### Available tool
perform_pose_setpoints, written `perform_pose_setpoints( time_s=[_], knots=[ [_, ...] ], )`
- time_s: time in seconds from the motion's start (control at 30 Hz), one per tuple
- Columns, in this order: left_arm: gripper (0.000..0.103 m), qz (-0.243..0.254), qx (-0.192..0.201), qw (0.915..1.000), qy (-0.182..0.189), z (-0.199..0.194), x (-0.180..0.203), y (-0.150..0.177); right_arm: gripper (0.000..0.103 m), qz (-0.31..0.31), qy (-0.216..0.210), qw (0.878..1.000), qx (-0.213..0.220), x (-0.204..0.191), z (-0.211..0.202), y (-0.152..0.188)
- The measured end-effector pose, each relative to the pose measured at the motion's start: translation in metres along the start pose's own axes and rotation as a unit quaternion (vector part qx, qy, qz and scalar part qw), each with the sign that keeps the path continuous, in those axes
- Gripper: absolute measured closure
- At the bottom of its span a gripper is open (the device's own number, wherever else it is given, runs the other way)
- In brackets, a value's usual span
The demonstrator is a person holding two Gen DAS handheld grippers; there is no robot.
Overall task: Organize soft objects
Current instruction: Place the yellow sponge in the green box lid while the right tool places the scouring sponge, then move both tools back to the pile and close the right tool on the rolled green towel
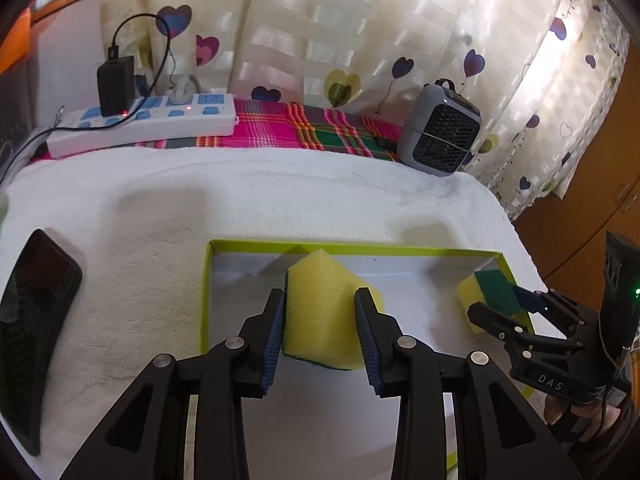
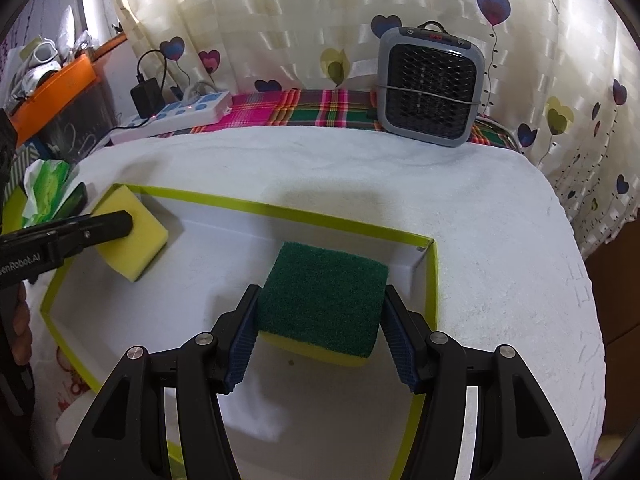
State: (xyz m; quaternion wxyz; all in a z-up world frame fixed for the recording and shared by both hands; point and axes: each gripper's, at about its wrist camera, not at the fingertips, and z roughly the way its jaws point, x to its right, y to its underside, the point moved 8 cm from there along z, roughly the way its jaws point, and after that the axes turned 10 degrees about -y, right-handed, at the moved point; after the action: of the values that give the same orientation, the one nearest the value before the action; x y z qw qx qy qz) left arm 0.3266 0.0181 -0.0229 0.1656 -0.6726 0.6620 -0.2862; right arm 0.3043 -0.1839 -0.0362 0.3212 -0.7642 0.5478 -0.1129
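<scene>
Left hand-held gripper (image 1: 320,316): closed on a yellow sponge (image 1: 320,312), green scouring face downward, blue pads pressed to both flanks. The sponge is held over the left half of a shallow lime-rimmed box (image 1: 206,292) with a white floor; whether it touches the floor cannot be told.

Right hand-held gripper (image 2: 320,332): closed on a second sponge (image 2: 324,300), green pad upward, held near the box's right wall, low over the floor or resting on it.

Surroundings, left to right: a dark phone (image 1: 36,300) lying on the white towel (image 1: 160,200) that covers the table; a power strip (image 1: 152,120) with a black charger plugged in at the back; a plaid cloth (image 1: 312,128); a small grey heater (image 1: 440,128) at the back right.

Step judged in hand: both sponges are being set into the box. For a clean placement, each sponge is best lowered flat until it is seated on the floor, kept apart from the other and clear of the thin walls. The foam is visibly pinched, so a slow release is advised, lest it spring sideways.
</scene>
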Motion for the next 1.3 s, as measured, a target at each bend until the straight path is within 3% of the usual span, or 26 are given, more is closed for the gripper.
perform_pose_setpoints(
  time_s=[0.63, 0.9, 1.3],
  knots=[
    [0.053, 0.006, 0.001, 0.9995, -0.031, -0.002, -0.009, 0.003, 0.033, 0.018, -0.019, 0.999, 0.026, 0.000, -0.004, 0.000],
    [0.045, 0.006, 0.011, 0.9992, -0.037, -0.016, -0.010, 0.007, 0.033, 0.023, -0.028, 0.999, 0.040, -0.003, -0.014, 0.000],
    [0.045, 0.006, 0.034, 0.9990, -0.028, -0.059, -0.003, 0.025, 0.033, 0.035, -0.039, 0.997, 0.062, -0.007, -0.045, 0.014]
  ],
)
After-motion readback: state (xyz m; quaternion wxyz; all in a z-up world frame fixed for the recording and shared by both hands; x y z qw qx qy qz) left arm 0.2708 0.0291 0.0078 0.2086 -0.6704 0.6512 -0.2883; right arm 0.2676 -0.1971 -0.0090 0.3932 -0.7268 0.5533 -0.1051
